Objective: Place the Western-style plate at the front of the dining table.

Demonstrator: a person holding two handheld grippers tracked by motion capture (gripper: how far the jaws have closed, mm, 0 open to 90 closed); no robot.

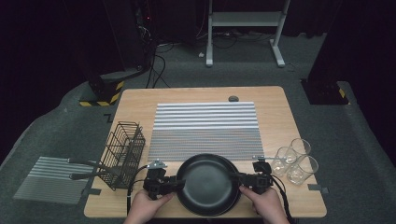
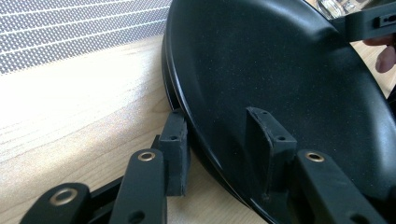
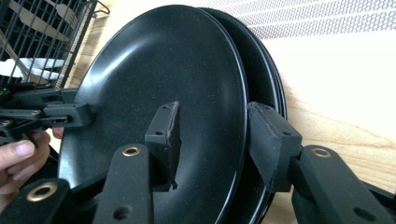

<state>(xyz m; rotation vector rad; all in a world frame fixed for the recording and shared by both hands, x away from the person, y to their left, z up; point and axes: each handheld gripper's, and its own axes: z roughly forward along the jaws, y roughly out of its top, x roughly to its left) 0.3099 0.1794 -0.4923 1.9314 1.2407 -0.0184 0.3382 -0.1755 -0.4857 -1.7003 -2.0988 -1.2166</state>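
A stack of black plates (image 1: 208,184) lies at the table's near edge, between my two hands. My left gripper (image 1: 180,183) holds the stack's left rim. In the left gripper view, the left gripper (image 2: 217,135) has one jaw on the top plate (image 2: 280,70) and the other under the stack's edge. My right gripper (image 1: 237,178) holds the right rim the same way. In the right gripper view, the right gripper (image 3: 212,126) has one pad on the top plate (image 3: 154,70) and the other against the lower rims.
A black wire basket (image 1: 123,147) with cutlery stands to the left, its handles poking out over the table's side. Three clear glasses (image 1: 296,161) stand to the right. A striped mat (image 1: 205,130) lies behind the plates. Another mat (image 1: 51,179) lies on the floor at left.
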